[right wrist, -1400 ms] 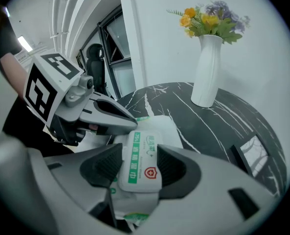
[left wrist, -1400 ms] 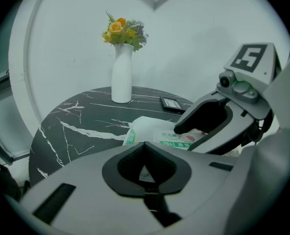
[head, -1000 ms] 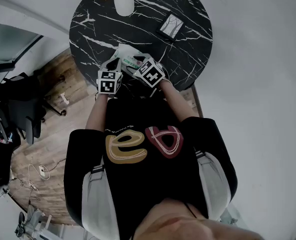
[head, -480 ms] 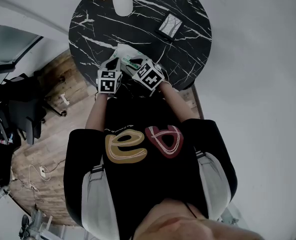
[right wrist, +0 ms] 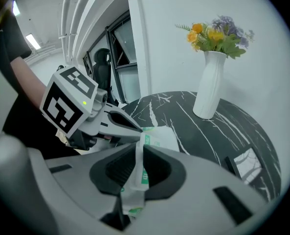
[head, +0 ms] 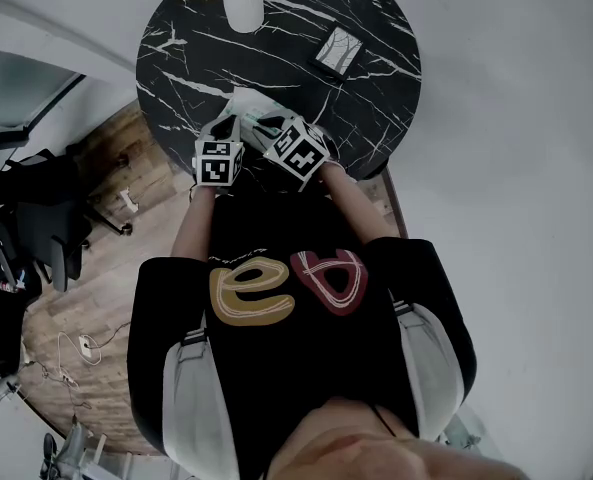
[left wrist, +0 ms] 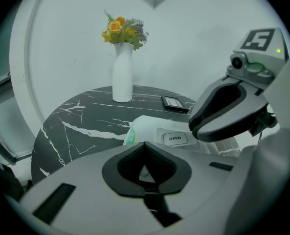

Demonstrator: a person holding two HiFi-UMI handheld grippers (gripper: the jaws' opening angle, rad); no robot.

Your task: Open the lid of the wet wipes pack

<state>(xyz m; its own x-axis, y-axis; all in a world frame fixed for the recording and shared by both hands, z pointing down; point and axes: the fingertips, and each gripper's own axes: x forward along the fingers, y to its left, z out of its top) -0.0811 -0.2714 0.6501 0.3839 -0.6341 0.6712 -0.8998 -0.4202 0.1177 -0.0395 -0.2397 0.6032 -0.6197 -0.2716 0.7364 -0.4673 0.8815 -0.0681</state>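
Note:
The white and green wet wipes pack lies at the near edge of the round black marble table. Its lid flap marked OPEN lies flat on top. My left gripper is at the pack's left end, its jaws closed with a pale sliver of the pack between them. My right gripper has just been closing. It is now shut on a thin upright edge of the pack's film. In the left gripper view the right gripper hangs over the pack's right side.
A white vase with flowers stands at the table's far side. A dark phone-like slab lies to the right of it. Wooden floor, a black chair and cables lie to the left of the table.
The right gripper's marker cube has rolled a little and edged closer to the pack. The left gripper and the pack keep their places.

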